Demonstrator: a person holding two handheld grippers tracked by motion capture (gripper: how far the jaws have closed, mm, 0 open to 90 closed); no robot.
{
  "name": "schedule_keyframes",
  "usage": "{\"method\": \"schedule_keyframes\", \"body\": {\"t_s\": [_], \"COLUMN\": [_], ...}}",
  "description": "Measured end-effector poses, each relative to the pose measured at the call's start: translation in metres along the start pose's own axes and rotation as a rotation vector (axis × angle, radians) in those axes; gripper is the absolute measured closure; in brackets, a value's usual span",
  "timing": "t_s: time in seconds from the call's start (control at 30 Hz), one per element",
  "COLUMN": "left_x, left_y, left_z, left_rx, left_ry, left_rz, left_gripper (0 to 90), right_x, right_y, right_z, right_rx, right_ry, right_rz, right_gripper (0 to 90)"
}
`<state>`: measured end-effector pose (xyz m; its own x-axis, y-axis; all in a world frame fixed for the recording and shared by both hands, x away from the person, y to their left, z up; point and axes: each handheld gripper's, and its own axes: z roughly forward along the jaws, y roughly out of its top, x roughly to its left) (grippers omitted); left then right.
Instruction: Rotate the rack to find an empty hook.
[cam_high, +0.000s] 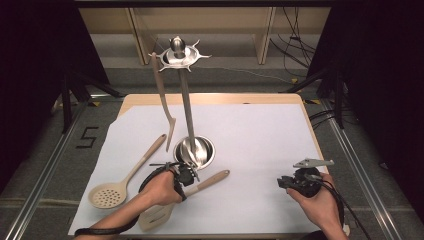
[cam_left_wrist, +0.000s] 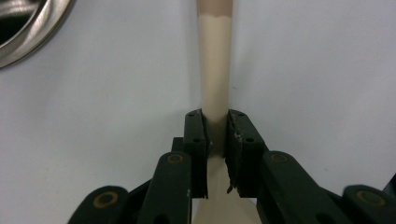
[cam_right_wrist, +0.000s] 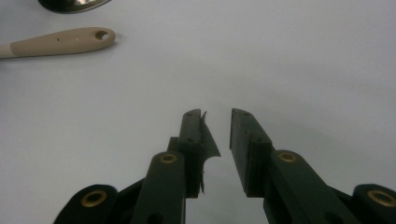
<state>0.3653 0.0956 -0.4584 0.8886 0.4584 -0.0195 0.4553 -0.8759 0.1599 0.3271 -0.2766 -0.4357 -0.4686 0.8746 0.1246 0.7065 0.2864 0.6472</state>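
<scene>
The left hand-held gripper (cam_high: 189, 173) is clenched on the handle of a beige slotted turner (cam_high: 192, 192); in the left gripper view both pads (cam_left_wrist: 198, 133) press against the sides of the handle (cam_left_wrist: 215, 70), which runs straight ahead between the jaws. The turner lies flat on the white sheet (cam_high: 260, 135) covering the bench (cam_high: 210, 98), its slotted blade toward the person's side near the front edge and its handle end pointing up and right, toward the middle of the sheet. The handle end, with its hanging hole, also shows in the right gripper view (cam_right_wrist: 70, 41). The right hand-held gripper (cam_high: 283, 182) is released: its jaws stand apart with bare sheet between them and nothing in contact with the pads. It sits at the right of the sheet, well apart from the turner. A steel utensil stand (cam_high: 186, 100) rises from its round base (cam_high: 200, 152) just beyond the left gripper; a beige utensil (cam_high: 164, 97) hangs from one hook of its top ring. A beige perforated spoon (cam_high: 125, 177) lies on the sheet to the left of the left hand (cam_high: 161, 189), its bowl near the person's side.
</scene>
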Motion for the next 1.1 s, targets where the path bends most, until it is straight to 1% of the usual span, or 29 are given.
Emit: {"method": "schedule_keyframes", "body": {"t_s": [0.03, 0.1, 0.13, 0.17, 0.23, 0.3, 0.33, 0.37, 0.43, 0.47, 0.5, 0.53, 0.57, 0.6, 0.63, 0.67, 0.7, 0.73, 0.77, 0.8, 0.83, 0.87, 0.9, 0.93, 0.97, 1.0, 1.03, 1.07, 1.1], "left_x": [0.002, 0.005, 0.004, 0.004, 0.004, 0.003, 0.000, -0.002, -0.002, -0.003, -0.007, -0.003, -0.002, -0.002, -0.005, -0.005, -0.004, -0.006, -0.005, -0.007, -0.008, -0.009, -0.008, -0.009, -0.009, -0.008, -0.009, -0.011, -0.012], "left_y": [-0.003, -0.010, -0.013, -0.016, -0.022, -0.026, -0.028, -0.030, -0.035, -0.038, -0.039, -0.043, -0.046, -0.050, -0.051, -0.054, -0.057, -0.060, -0.062, -0.064, -0.067, -0.070, -0.072, -0.075, -0.077, -0.079, -0.081, -0.081, -0.083], "left_z": [-0.002, -0.002, -0.001, -0.001, -0.003, -0.006, -0.010, -0.012, -0.018, -0.022, -0.024, -0.030, -0.034, -0.038, -0.037, -0.039, -0.041, -0.042, -0.045, -0.045, -0.047, -0.048, -0.050, -0.051, -0.053, -0.055, -0.056, -0.057, -0.060], "left_rx": [-0.013, -0.057, -0.103, -0.136, -0.206, -0.251, -0.284, -0.321, -0.390, -0.420, -0.487, -0.475, -0.467, -0.500, -0.556, -0.584, -0.600, -0.633, -0.649, -0.682, -0.702, -0.724, -0.732, -0.747, -0.767, -0.774, -0.787, -0.832, -0.827], "left_ry": [-0.011, -0.034, -0.049, -0.061, -0.096, -0.113, -0.098, -0.096, -0.091, -0.089, -0.091, -0.073, -0.057, -0.052, -0.054, -0.035, -0.034, -0.041, -0.039, -0.048, -0.042, -0.033, -0.025, -0.030, -0.035, -0.020, -0.023, -0.027, -0.023], "left_rz": [-0.002, -0.020, -0.073, -0.095, -0.116, -0.122, -0.113, -0.124, -0.104, -0.105, -0.159, -0.104, -0.081, -0.075, -0.133, -0.139, -0.139, -0.159, -0.149, -0.175, -0.183, -0.194, -0.180, -0.194, -0.207, -0.190, -0.205, -0.220, -0.221], "left_gripper": [78.4, 78.5, 78.5, 78.5, 78.6, 78.5, 78.5, 78.5, 78.5, 78.5, 78.5, 78.4, 78.4, 78.4, 78.4, 78.4, 78.4, 78.4, 78.4, 78.5, 78.4, 78.5, 78.5, 78.5, 78.5, 78.5, 78.5, 78.5, 78.5], "right_x": [0.000, -0.001, -0.001, -0.001, -0.002, -0.001, -0.001, -0.002, -0.002, -0.002, -0.002, -0.003, -0.003, -0.003, -0.003, -0.004, -0.002, -0.002, -0.002, -0.002, -0.002, -0.004, -0.003, -0.002, -0.001, 0.000, -0.001, 0.000, -0.001], "right_y": [0.000, 0.001, 0.001, 0.001, 0.001, 0.000, 0.000, 0.000, 0.001, 0.001, 0.001, 0.001, 0.001, 0.001, 0.001, 0.001, 0.001, 0.001, 0.001, 0.001, 0.001, 0.001, 0.001, 0.001, 0.001, 0.001, 0.001, 0.001, 0.001], "right_z": [0.000, -0.001, -0.002, -0.002, -0.002, -0.002, -0.002, 0.002, -0.001, -0.002, -0.002, -0.002, -0.002, -0.002, -0.002, -0.002, -0.003, -0.002, -0.002, -0.002, -0.002, 0.000, -0.001, -0.002, -0.002, -0.002, -0.002, -0.002, -0.001], "right_rx": [0.003, 0.017, 0.016, 0.014, 0.013, 0.022, 0.014, -0.034, -0.001, 0.007, 0.008, 0.003, 0.002, 0.000, -0.001, -0.001, 0.015, 0.014, 0.013, 0.013, 0.012, -0.010, -0.008, 0.002, 0.002, -0.002, -0.001, 0.003, -0.009], "right_ry": [0.001, 0.005, 0.004, 0.003, -0.001, -0.005, -0.004, -0.003, -0.004, -0.005, -0.006, -0.006, -0.007, -0.006, -0.006, -0.009, -0.011, -0.012, -0.011, -0.011, -0.009, 0.005, 0.001, 0.001, -0.011, -0.016, -0.002, 0.001, -0.010], "right_rz": [0.010, -0.001, -0.004, -0.006, -0.004, 0.021, 0.030, 0.011, 0.007, 0.008, 0.012, 0.007, 0.004, 0.003, 0.004, 0.000, 0.029, 0.027, 0.028, 0.028, 0.027, 0.004, 0.009, 0.029, 0.029, 0.031, 0.028, 0.028, 0.005], "right_gripper": [74.7, 74.8, 74.8, 74.9, 74.9, 75.0, 75.0, 75.0, 75.1, 75.1, 75.1, 75.1, 75.1, 75.1, 75.1, 75.1, 75.1, 75.1, 75.1, 75.1, 75.1, 75.1, 75.1, 75.1, 75.2, 75.1, 75.2, 75.1, 75.1]}}
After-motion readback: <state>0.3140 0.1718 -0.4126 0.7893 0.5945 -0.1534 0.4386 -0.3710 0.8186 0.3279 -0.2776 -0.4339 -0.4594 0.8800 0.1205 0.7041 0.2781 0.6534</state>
